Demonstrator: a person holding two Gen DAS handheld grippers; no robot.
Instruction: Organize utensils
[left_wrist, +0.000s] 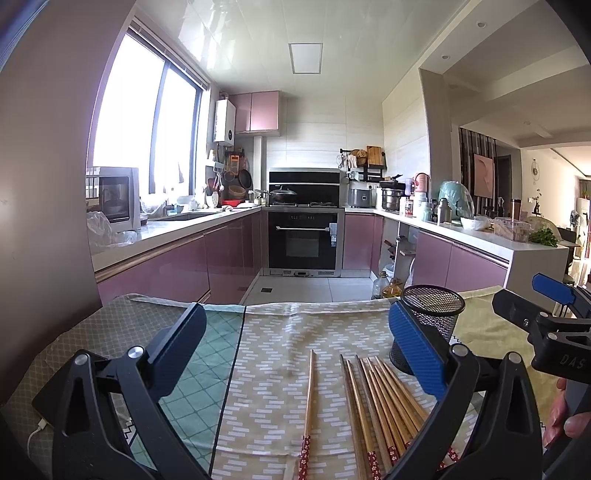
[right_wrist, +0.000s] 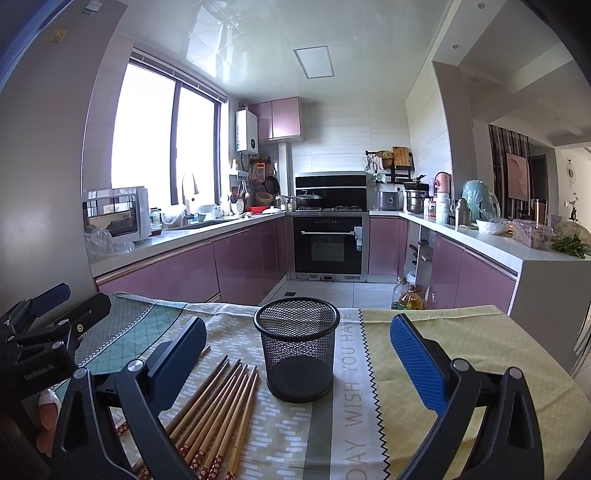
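Observation:
Several wooden chopsticks (left_wrist: 380, 402) with red patterned ends lie bunched on the patterned tablecloth (left_wrist: 273, 332); one chopstick (left_wrist: 308, 402) lies apart to their left. A black mesh cup (right_wrist: 297, 350) stands upright and empty just right of the bunch (right_wrist: 218, 406). My left gripper (left_wrist: 297, 350) hovers open above the chopsticks, nothing between its fingers. My right gripper (right_wrist: 297, 354) is open too, low over the table, with the cup framed between its fingers but farther off. The mesh cup (left_wrist: 430, 321) shows partly behind my left gripper's right finger.
The table's far edge (left_wrist: 295, 304) drops to a tiled kitchen floor. Oil bottles (right_wrist: 408, 295) stand on the floor beyond it. Pink cabinets and an oven (right_wrist: 328, 243) lie further back. A phone with a cable (left_wrist: 46, 406) rests at the table's left. A hand (left_wrist: 565, 421) holds the right gripper.

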